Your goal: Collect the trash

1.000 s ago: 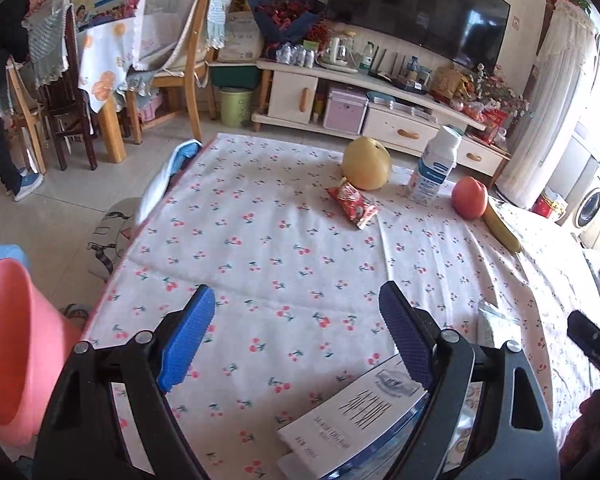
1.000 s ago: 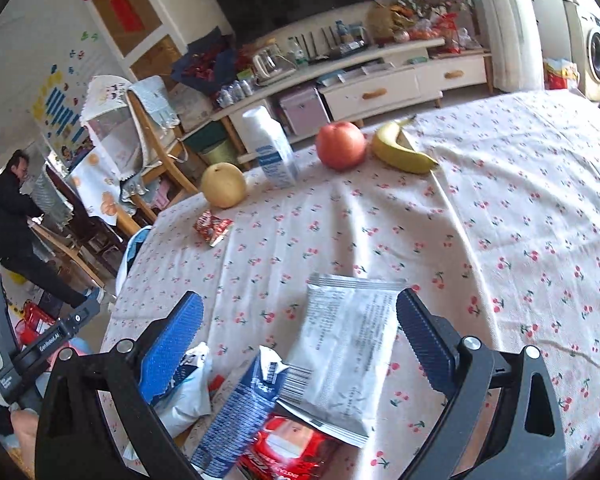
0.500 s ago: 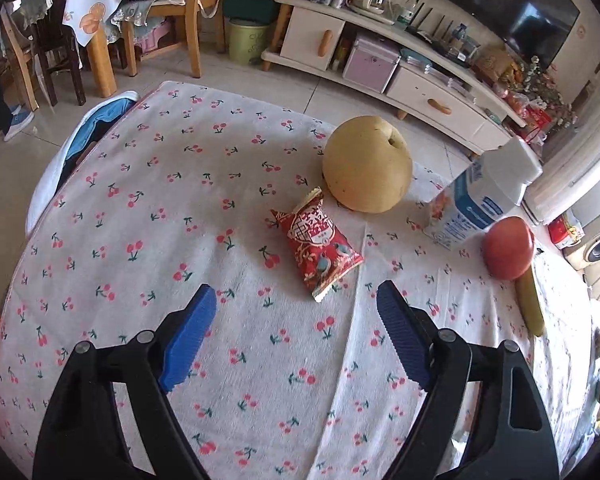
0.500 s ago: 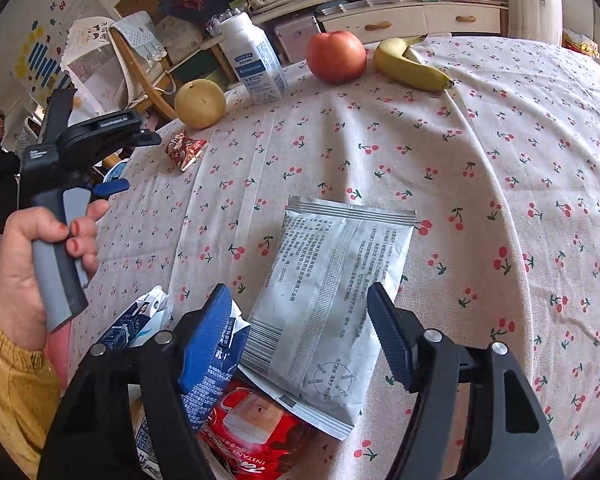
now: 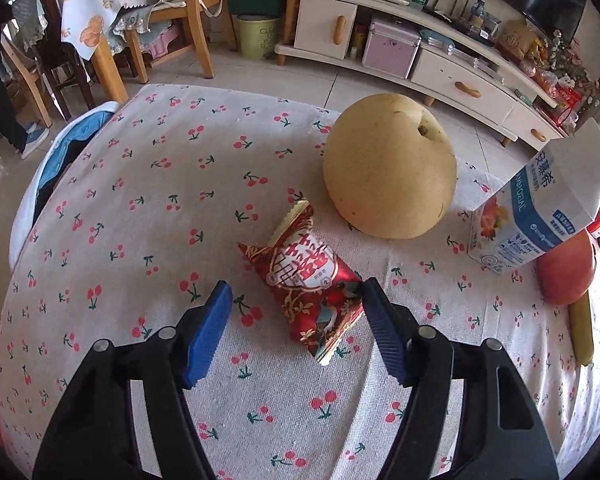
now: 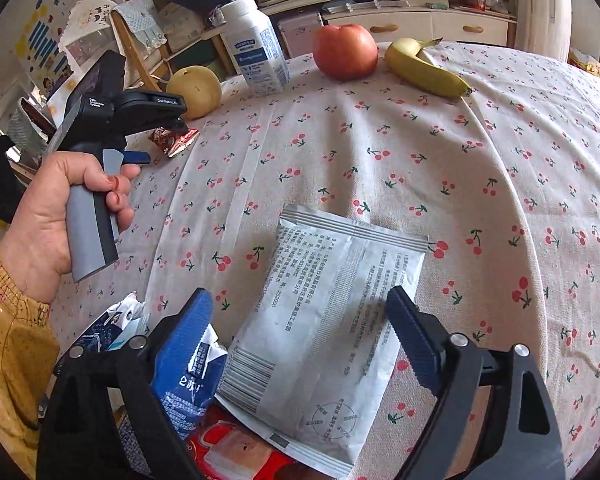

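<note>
Two grippers: each over one wrapper on the cherry-print tablecloth (image 5: pixel 140 200).
Left gripper (image 5: pixel 296 300): jaws closing, red snack packet (image 5: pixel 308 280) between the tips; right pad seems to touch its edge, left pad apart.
Right gripper (image 6: pixel 300 312): jaws opening, white pouch (image 6: pixel 328 312) flat between the spread fingers, untouched.

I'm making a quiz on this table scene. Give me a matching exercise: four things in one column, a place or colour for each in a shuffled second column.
1 red snack wrapper
2 pear
3 grey sachet
4 banana

A beside the apple
B between the right gripper fingers
C yellow-tan, behind the wrapper
D between the closing left gripper fingers

Pairs: 1-D, 2-C, 3-B, 4-A
</note>
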Motion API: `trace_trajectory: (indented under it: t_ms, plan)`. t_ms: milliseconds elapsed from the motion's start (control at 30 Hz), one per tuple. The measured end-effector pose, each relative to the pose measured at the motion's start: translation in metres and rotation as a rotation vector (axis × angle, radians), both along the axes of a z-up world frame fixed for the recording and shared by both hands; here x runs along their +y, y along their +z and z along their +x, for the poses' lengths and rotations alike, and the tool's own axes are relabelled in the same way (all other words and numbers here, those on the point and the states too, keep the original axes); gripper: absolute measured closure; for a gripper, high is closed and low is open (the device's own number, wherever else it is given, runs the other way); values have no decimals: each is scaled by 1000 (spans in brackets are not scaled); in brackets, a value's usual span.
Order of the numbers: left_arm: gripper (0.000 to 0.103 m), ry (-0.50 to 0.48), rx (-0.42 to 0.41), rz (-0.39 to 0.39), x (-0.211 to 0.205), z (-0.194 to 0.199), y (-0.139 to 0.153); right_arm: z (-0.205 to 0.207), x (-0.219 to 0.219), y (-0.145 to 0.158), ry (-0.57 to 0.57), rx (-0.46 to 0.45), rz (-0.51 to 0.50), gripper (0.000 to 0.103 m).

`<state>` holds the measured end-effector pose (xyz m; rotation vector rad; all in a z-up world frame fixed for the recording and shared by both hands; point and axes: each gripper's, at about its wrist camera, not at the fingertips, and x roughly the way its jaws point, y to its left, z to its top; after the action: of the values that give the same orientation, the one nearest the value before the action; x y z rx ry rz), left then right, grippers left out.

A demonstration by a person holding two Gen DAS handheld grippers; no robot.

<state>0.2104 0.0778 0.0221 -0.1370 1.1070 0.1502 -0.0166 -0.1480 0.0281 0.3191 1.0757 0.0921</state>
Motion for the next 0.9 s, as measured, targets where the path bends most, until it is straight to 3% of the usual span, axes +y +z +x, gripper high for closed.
trace_trajectory:
  t_ms: [200,267,333,367,433,533,767,900]
  plan:
    - [65,-55,-11,2,-4,-4,-6,10,5,-10,-3,12,-81,11]
    - [68,-76,-31,17,-5,-9,-6,12,5,-11,8,3,-96,11]
    - [71,-92,-42,14,-2,-13,-6,12,5,-11,10,-1,-95,22]
    - [73,-98,-46,8,0,-15,-6,12,4,-9,14,-8,-102,32]
    - [80,-109,-50,-7,4,-17,-5,11,4,-8,33,-19,-101,36]
    - [81,-104,-55,-36,14,-19,-5,11,6,-6,55,-39,-97,51]
    - [82,-121,-71,-124,35,-28,-5,11,2,-4,57,-58,-80,64]
    - [83,-123,-87,-158,44,-33,-3,9,0,-3,57,-61,-72,66]
